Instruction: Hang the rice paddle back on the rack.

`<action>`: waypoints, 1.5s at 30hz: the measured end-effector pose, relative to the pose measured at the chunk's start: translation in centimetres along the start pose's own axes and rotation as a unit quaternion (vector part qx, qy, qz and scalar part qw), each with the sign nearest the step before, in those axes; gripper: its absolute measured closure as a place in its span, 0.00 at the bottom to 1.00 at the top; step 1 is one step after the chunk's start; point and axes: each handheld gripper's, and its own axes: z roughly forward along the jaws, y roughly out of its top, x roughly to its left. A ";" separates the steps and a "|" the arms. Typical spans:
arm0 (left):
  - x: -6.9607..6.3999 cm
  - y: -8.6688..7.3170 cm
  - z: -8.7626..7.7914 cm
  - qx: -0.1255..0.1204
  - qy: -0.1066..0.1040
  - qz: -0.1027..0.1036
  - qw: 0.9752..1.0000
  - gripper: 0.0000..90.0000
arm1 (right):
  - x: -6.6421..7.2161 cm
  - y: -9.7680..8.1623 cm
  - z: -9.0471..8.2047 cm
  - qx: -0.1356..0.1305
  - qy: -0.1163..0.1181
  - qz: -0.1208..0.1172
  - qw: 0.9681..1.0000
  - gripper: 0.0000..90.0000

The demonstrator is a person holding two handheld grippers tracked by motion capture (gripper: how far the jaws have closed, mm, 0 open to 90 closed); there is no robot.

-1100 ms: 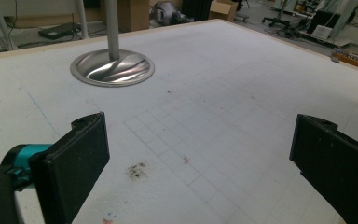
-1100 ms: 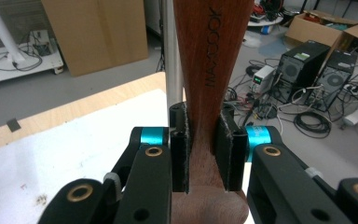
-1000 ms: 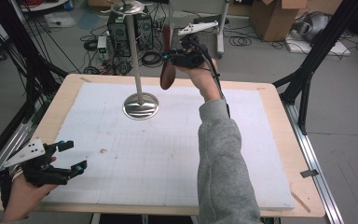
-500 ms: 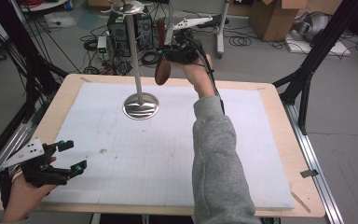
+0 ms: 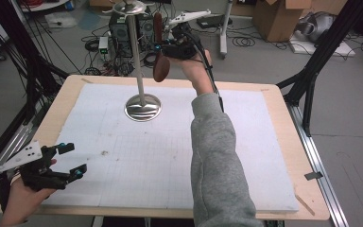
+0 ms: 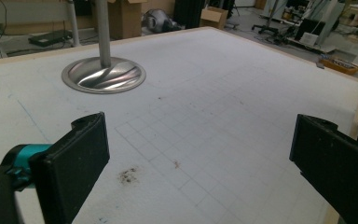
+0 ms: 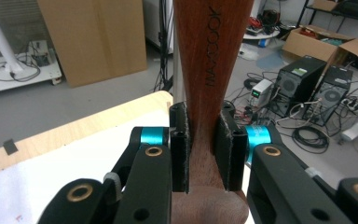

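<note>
A brown wooden spoon (image 5: 160, 64) hangs upright in the air beyond the table's far edge, bowl end down. My right gripper (image 5: 163, 47) is shut on its handle. In the right gripper view the two pads clamp the wooden handle (image 7: 208, 70), which bears engraved letters, within my right gripper (image 7: 201, 147). Just left of the spoon stands a metal stand (image 5: 142, 107) with a round base, a thin pole and hooks at the top. My left gripper (image 5: 73, 159) rests at the table's near left corner, open and empty; its jaws stand wide apart in my left gripper (image 6: 205, 151) view, facing the stand's base (image 6: 103, 75).
A white gridded foam mat (image 5: 246, 156) covers the wooden table (image 5: 288, 142). Black frame struts (image 5: 312, 71) rise at both sides. Computer towers (image 5: 118, 28), cables and cardboard boxes (image 5: 279, 16) lie on the floor beyond the far edge. A small dark stain (image 6: 128, 175) marks the mat.
The right hand has shifted slightly left toward the stand's pole with the spoon, and the spoon now hangs more upright. The left gripper has stayed put.
</note>
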 end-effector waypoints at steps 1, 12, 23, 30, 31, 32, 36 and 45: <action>0.0 0.0 0.0 0.000 0.000 0.000 1.000 0.06 | 0.0 0.1 0.0 0.000 -0.002 0.000 1.000 0.86; 0.0 0.1 -0.6 -0.003 0.003 0.000 1.000 0.06 | 0.5 1.1 0.7 -0.006 -0.007 0.006 1.000 0.86; 0.1 0.0 -1.2 -0.007 0.006 -0.002 1.000 0.06 | 0.5 1.2 1.3 -0.001 -0.015 0.021 1.000 0.86; 0.0 0.0 -1.3 -0.006 0.007 -0.002 1.000 0.06 | 0.4 1.3 1.5 0.000 -0.016 0.020 1.000 0.86; 0.0 0.0 -1.3 -0.006 0.007 -0.002 1.000 0.06 | 0.4 1.2 1.5 0.000 -0.017 0.019 1.000 0.86; 0.0 0.0 -1.3 -0.005 0.008 -0.004 1.000 0.06 | 0.4 1.2 1.6 0.000 -0.018 0.018 1.000 0.86; 0.1 -0.1 -1.3 -0.005 0.008 -0.004 1.000 0.06 | 0.4 1.2 1.7 0.000 -0.015 0.021 1.000 0.86; 0.1 -0.1 -1.5 -0.007 0.009 -0.004 1.000 0.06 | 0.6 1.3 2.2 0.002 -0.012 0.019 1.000 0.86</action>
